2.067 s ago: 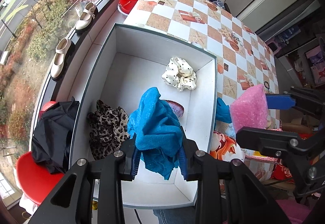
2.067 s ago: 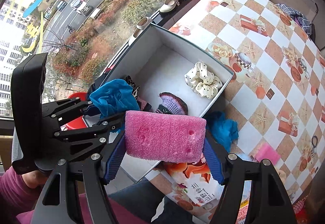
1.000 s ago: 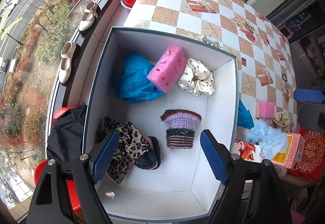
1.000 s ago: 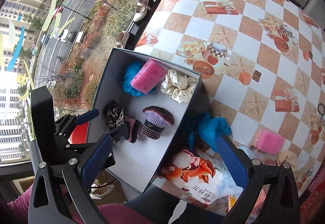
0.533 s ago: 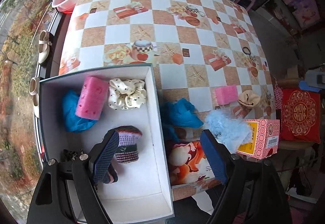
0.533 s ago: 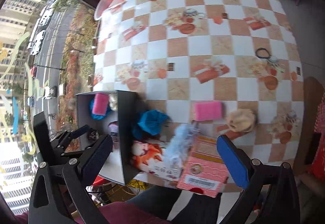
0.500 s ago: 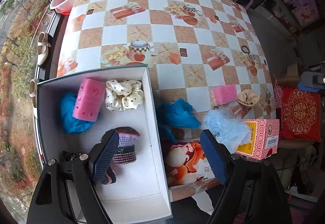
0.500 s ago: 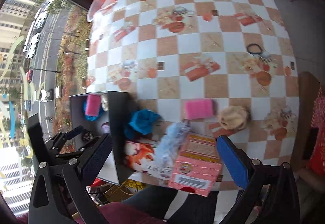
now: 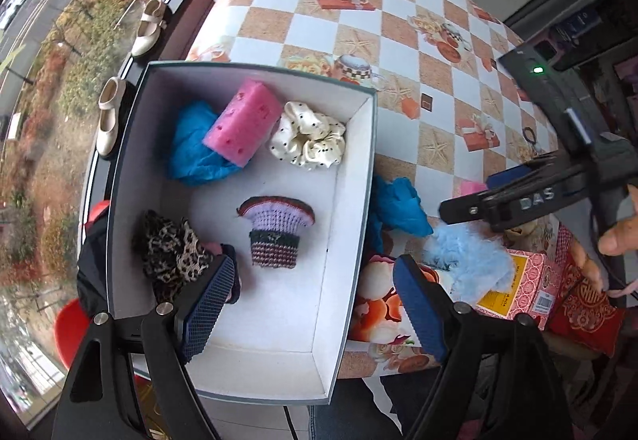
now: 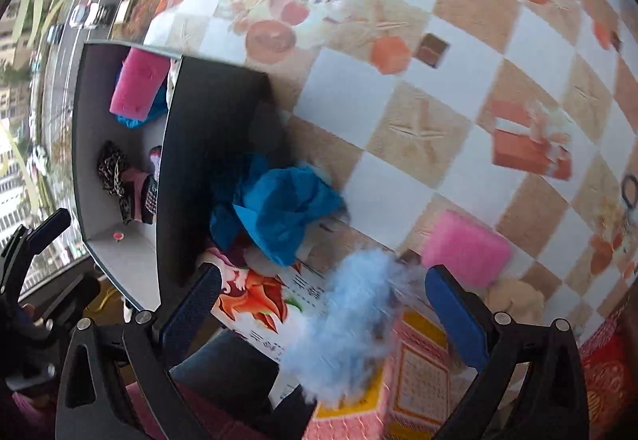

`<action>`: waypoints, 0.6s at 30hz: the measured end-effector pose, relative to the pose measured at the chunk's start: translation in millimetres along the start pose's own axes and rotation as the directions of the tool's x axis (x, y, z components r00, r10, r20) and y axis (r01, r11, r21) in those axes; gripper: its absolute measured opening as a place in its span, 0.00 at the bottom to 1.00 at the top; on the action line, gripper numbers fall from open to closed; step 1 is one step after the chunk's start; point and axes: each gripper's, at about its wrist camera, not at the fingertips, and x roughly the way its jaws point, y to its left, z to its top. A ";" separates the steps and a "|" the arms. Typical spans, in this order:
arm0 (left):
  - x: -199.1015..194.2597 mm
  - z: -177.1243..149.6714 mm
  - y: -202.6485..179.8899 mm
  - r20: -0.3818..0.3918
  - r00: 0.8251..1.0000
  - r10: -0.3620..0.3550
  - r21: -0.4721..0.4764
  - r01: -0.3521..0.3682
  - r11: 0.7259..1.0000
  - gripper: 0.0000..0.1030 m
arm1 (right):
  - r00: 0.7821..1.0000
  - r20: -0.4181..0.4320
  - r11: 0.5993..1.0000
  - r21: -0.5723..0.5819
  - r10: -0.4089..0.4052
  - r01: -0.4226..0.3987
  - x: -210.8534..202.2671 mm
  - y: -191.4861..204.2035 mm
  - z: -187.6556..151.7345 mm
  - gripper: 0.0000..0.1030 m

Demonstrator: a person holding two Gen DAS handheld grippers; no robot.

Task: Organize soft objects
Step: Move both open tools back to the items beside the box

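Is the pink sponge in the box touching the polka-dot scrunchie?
Touching: the left wrist view shows the pink sponge lying on the blue cloth, its end against the polka-dot scrunchie.

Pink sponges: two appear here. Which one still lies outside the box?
The pink sponge on the checked tablecloth beside the right claw; the other sponge rests inside the box, on blue cloth.

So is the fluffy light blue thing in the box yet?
Not yet. The fluffy light blue thing lies outside the box, on the table's packages, between the open right gripper's fingers.
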 end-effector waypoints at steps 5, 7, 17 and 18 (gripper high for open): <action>2.2 -9.8 6.6 -0.019 1.000 0.003 -0.055 -0.004 0.998 0.82 | 0.986 -0.131 0.989 -0.118 -0.106 0.090 59.8 22.1 26.8 1.00; 4.0 -10.2 5.9 -0.024 1.000 0.000 -0.057 -0.002 0.998 0.82 | 0.965 -0.040 0.966 -0.032 -0.259 0.257 49.0 -1.1 37.8 1.00; 14.9 6.9 -14.4 -0.036 0.999 -0.027 0.017 0.028 0.999 0.82 | 0.973 -0.227 0.997 0.068 0.052 -0.037 24.2 -36.7 -23.4 1.00; 13.9 8.1 -17.0 -0.033 0.999 -0.031 0.024 0.032 0.999 0.82 | 0.967 -0.246 0.995 0.080 0.072 -0.054 32.1 -36.0 -26.2 1.00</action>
